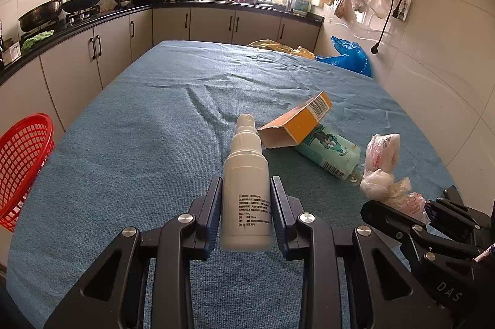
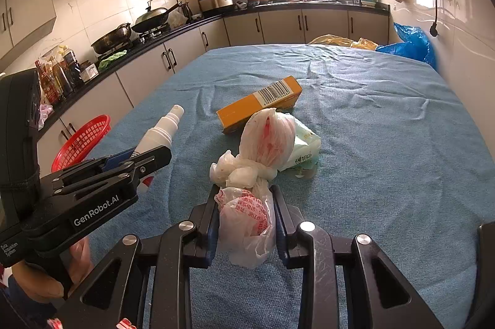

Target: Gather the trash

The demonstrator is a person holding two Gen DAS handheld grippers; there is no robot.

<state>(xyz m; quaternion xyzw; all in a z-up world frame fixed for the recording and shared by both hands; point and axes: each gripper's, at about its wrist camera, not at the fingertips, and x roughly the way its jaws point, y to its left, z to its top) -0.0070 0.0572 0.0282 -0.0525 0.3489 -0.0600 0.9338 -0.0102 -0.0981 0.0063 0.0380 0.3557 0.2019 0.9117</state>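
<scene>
Left wrist view: the left tongs [image 1: 246, 205] clamp a white spray bottle [image 1: 246, 189] dead center, red basket [image 1: 21, 168] at the left edge. Right wrist view: the right tongs [image 2: 246, 217] pinch a knotted plastic bag [image 2: 250, 205] low center, orange box [image 2: 260, 103] above it on the table [image 2: 386, 143].

The left gripper [image 2: 145, 155] has "GenRobot.AI" on its side in white, with tiny "Data Acquisition System" lettering lower down. The right gripper [image 1: 430, 208] shows "DAS". Print on the spray bottle [image 1: 246, 189] and plastic bag [image 2: 247, 214] is too small to read.
</scene>
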